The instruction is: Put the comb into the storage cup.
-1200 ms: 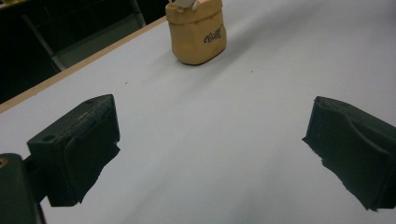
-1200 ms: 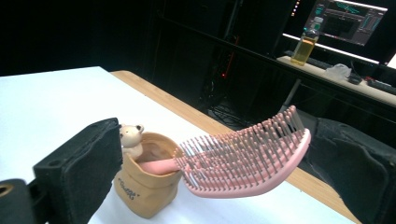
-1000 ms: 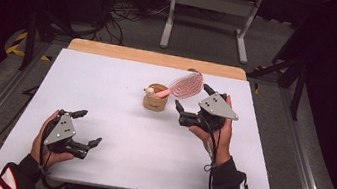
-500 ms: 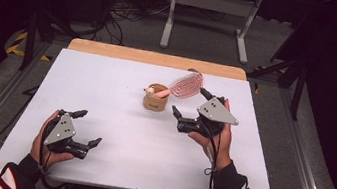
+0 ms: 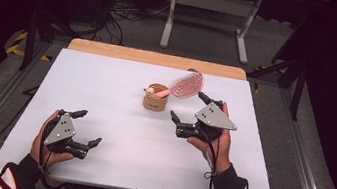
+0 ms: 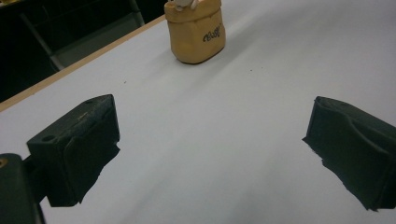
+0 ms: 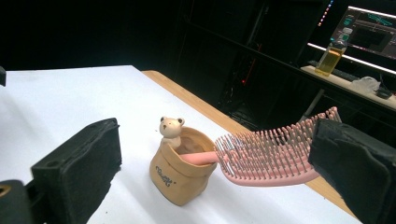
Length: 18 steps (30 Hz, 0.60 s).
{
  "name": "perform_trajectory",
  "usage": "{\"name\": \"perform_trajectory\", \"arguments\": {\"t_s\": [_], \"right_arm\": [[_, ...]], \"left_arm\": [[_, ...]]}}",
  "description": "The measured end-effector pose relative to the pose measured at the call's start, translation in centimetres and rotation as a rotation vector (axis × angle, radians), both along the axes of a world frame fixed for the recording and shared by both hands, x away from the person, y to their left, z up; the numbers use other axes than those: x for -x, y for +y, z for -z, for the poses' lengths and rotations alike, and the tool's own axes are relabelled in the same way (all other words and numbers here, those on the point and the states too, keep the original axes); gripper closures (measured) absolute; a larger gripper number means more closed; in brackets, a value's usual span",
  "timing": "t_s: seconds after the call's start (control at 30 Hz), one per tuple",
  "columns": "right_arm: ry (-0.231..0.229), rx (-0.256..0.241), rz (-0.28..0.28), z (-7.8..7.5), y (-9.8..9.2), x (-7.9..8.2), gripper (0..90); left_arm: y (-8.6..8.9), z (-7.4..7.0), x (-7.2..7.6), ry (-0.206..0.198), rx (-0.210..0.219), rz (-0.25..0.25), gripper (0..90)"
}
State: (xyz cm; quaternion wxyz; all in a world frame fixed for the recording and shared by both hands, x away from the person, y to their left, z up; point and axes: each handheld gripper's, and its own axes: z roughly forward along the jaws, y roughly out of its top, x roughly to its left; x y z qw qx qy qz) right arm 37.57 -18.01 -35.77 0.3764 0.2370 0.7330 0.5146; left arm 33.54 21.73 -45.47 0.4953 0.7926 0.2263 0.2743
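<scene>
Standing by the table, I see a person with a gripper in each hand. A small tan pot (image 5: 155, 103) sits near the middle of the white table (image 5: 108, 80), toward the far side. It looks like a little sack with a tiny bear (image 7: 170, 130) on its rim. A pink hairbrush (image 5: 185, 84) has its handle down inside the pot, and its bristly head leans out over the rim, up and to the right.

The right gripper (image 5: 193, 112) hangs just beside the pot, on its right and a bit nearer the person. Its jaws stand wide apart and hold nothing. In the right gripper view the brush head sits close to one jaw, but I can't tell if it touches.

The left gripper (image 5: 84, 127) is low over the near left part of the table, well apart from the pot. Its jaws are spread wide too, with only bare table between them.

I think the brush already sits in its pot, so the putting-in step looks done. It could also be that the right gripper is about to lift the brush out. If so, it should come in around the pink head and squeeze gently, while the pot stays upright and does not tip.
</scene>
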Motion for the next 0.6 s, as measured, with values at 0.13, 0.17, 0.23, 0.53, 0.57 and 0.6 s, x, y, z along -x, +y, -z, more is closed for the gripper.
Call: {"name": "perform_trajectory", "arguments": {"t_s": [0.13, 0.17, 0.23, 0.53, 0.57, 0.6], "right_arm": [[-0.004, 0.006, -0.003, 0.06, 0.07, 0.26, 3.4], [-0.004, 0.003, -0.006, 0.09, 0.08, 0.32, 3.4], [-0.003, 0.007, -0.007, 0.18, 0.11, 0.43, 3.4], [-0.005, 0.021, -0.017, 0.45, 0.2, 0.97, 3.4], [-0.006, 0.024, -0.017, 0.48, 0.22, 1.03, 3.4], [-0.008, 0.026, -0.017, 0.52, 0.23, 1.08, 3.4]], "left_arm": [[0.01, 0.0, -0.04, -0.001, -0.003, 0.0, 3.7], [0.02, 0.01, -0.04, 0.001, -0.002, 0.0, 3.7], [0.04, 0.0, -0.01, 0.001, -0.003, 0.001, 3.7], [0.03, -0.01, 0.0, 0.0, -0.003, 0.002, 3.7], [0.02, 0.0, 0.0, 0.0, -0.004, 0.002, 3.7], [0.01, 0.01, 0.01, 0.001, -0.004, 0.003, 3.7]]}}
